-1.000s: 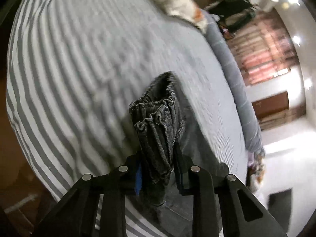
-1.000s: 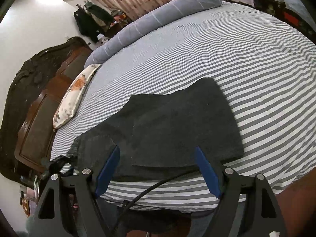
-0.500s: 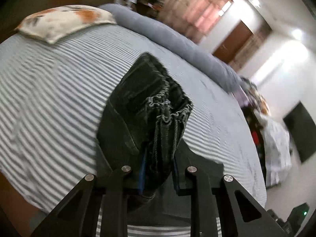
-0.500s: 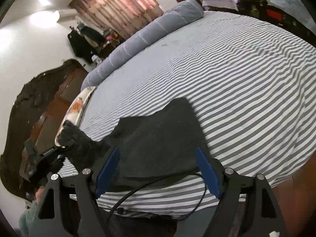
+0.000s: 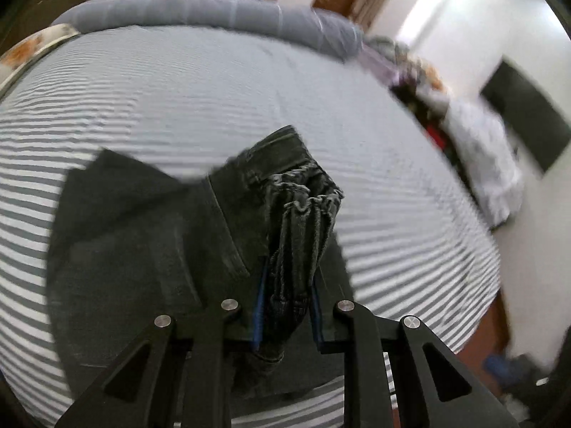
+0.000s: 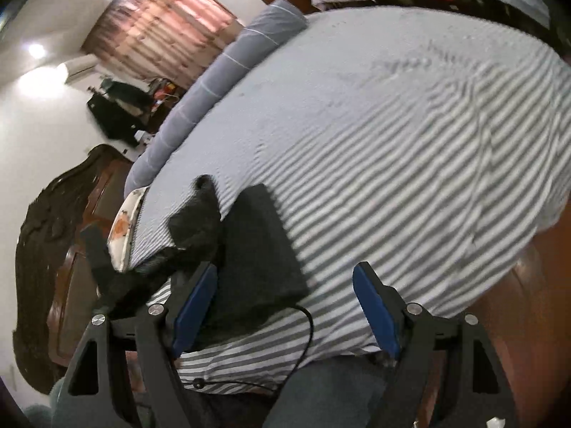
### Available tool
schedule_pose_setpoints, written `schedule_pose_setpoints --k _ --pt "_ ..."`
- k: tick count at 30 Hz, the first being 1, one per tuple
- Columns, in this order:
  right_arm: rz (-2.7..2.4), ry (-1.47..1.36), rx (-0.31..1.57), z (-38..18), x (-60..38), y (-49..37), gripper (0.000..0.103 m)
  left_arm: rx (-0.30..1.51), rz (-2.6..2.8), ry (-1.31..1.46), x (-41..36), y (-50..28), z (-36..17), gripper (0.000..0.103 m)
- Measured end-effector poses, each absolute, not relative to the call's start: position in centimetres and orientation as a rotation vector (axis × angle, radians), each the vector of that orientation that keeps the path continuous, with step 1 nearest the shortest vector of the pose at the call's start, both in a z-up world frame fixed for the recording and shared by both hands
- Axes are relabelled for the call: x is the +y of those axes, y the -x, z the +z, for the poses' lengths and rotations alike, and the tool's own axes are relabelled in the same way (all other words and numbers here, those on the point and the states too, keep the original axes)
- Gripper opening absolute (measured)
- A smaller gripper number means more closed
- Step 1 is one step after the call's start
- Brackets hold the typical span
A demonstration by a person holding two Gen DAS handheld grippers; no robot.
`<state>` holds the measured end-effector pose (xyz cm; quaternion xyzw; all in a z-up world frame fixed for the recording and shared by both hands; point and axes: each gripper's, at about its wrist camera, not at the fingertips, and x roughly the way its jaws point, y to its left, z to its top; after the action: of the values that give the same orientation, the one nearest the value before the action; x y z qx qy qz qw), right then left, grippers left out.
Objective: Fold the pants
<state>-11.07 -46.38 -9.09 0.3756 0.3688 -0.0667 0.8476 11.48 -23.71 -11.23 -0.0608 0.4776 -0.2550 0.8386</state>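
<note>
On the left, the left gripper (image 5: 285, 306) pinches the bunched waistband of the dark pants (image 5: 142, 242), lifted above the rest of the garment lying flat on the striped bed (image 5: 214, 89), so a fold looks to be mid-carry. On the right, the right gripper (image 6: 285, 306) hangs wide and empty near the bed's edge; next, I'd say, the waistband needs laying squarely over the flat part.

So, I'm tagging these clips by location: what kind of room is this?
Most likely a bedroom: a bed with a striped sheet, a carved wooden headboard, a floral pillow, and curtains on the far wall.
</note>
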Motion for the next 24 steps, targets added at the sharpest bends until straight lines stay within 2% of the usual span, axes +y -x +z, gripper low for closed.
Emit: schedule_pose_setpoints --k 6,7,9,11,15,24 --pt "-0.129 -0.796 0.824 -11.1 -46.8 10.1 0.077 1.036 -0.58 0.059 -25.5 -11.0 -13.3 0.026" --pt "-0.125 -0.794 0.833 -11.4 -46.8 9.7 0.077 1.043 -0.601 0.066 -25.5 -11.2 -13.1 0.032" --pt "-0.117 -0.793 0.838 -11.7 -46.6 8.9 0.077 1.055 -0.636 0.087 -24.4 -10.9 -13.6 0.038" --pt "-0.107 -0.777 0.843 -11.6 -46.3 8.3 0.077 1.063 -0.675 0.092 -24.1 -10.6 -13.1 0.05" --pt "-0.065 -0.731 0.855 -11.3 -45.2 6.4 0.077 1.054 -0.71 0.063 -22.1 -9.5 -11.8 0.054" --pt "0.089 -0.672 0.949 -13.4 -39.5 -1.3 0.077 1.037 -0.508 0.011 -12.8 -8.8 -12.3 0.054"
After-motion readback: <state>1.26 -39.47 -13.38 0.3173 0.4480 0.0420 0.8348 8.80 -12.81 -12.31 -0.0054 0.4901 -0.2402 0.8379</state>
